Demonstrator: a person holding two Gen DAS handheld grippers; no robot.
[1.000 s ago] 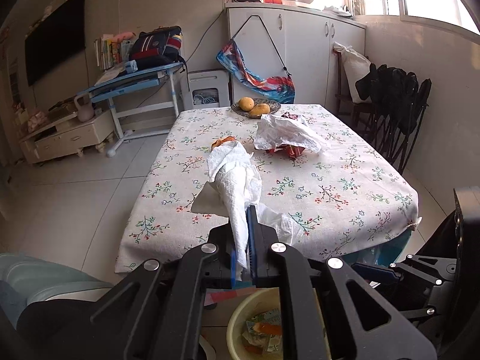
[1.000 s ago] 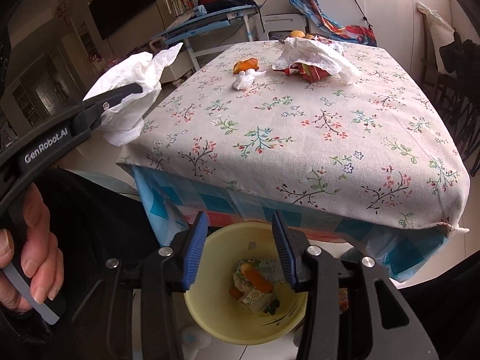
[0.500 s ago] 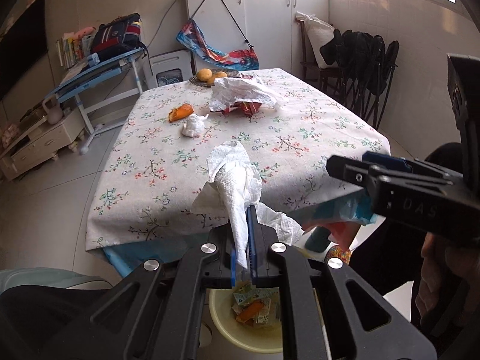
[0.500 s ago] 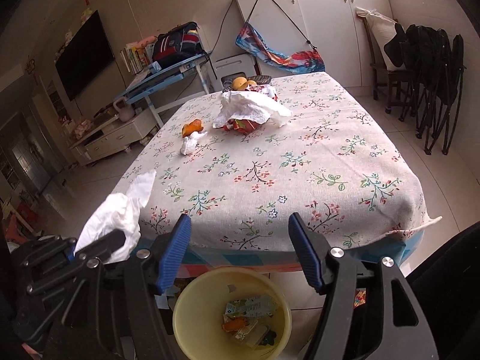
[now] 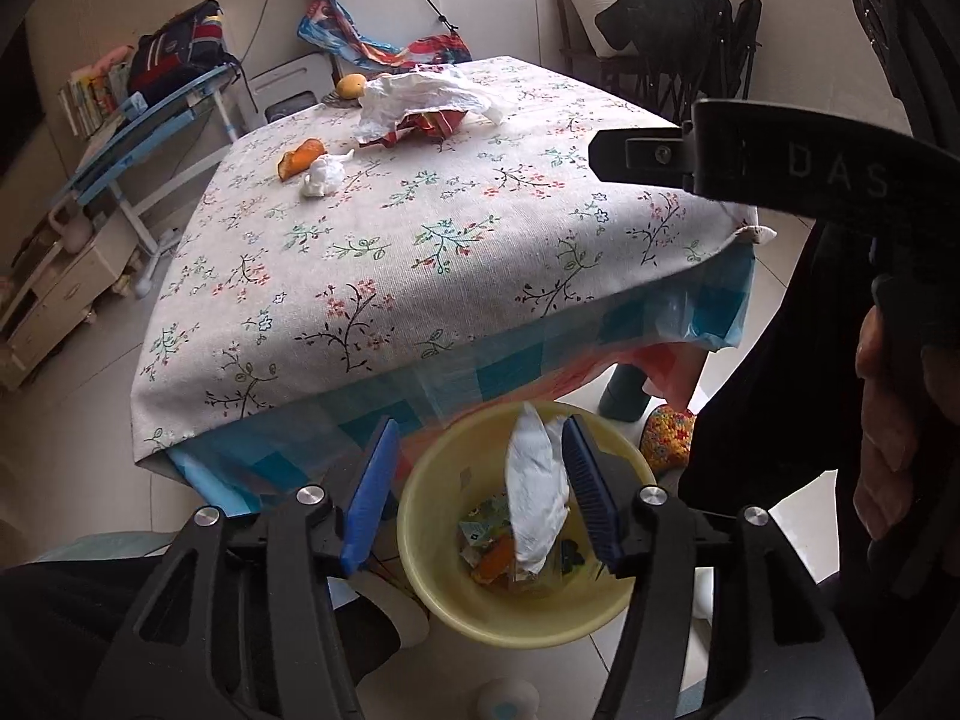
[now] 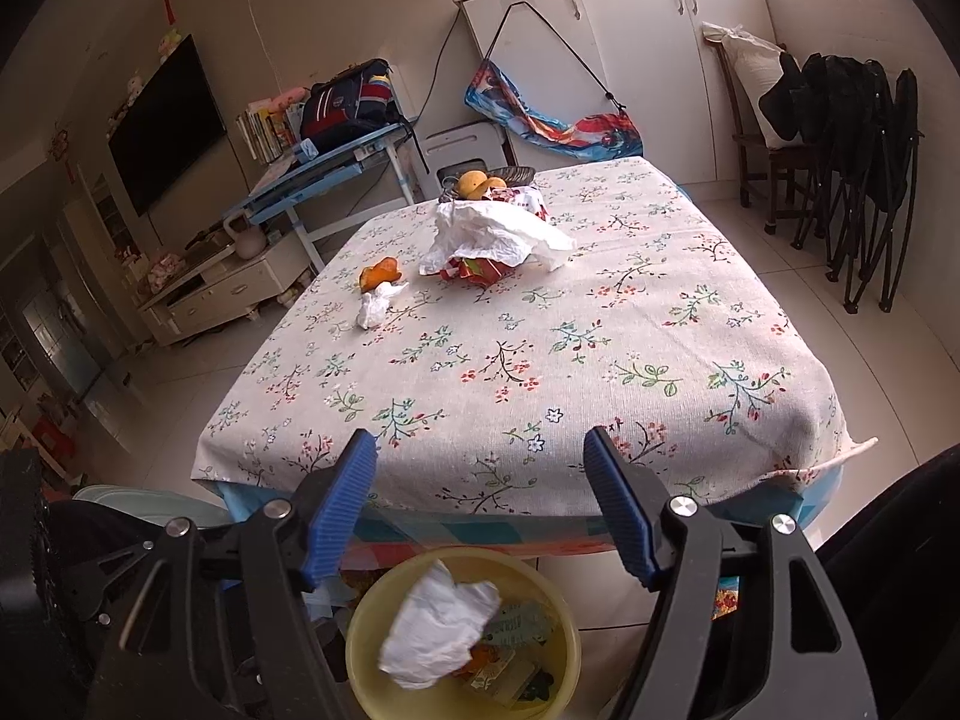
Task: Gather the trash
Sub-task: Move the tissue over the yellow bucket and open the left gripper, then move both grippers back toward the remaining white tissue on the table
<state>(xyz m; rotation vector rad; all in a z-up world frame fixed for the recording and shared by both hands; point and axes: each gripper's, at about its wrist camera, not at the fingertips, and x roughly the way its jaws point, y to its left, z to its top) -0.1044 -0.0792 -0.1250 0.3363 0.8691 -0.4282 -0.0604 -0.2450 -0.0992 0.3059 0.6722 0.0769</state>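
My left gripper hangs over the yellow bin on the floor at the table's near edge. Its jaws are opening. The white tissue is loose between them, beside the right pad, dropping into the bin. In the right wrist view the tissue lies on wrappers inside the bin. My right gripper is over the table's front edge, jaws opening, nothing between them. On the table lie an orange peel, a crumpled tissue and a white bag over a red wrapper.
The floral tablecloth covers the table; a fruit basket stands at its far end. Folded black chairs lean at the right wall, a blue desk stands at the left. A person's hand holds the right gripper.
The left gripper sank toward the bin and its jaws came apart, letting go of the tissue. The right gripper's jaws widened and it tipped up toward the table.
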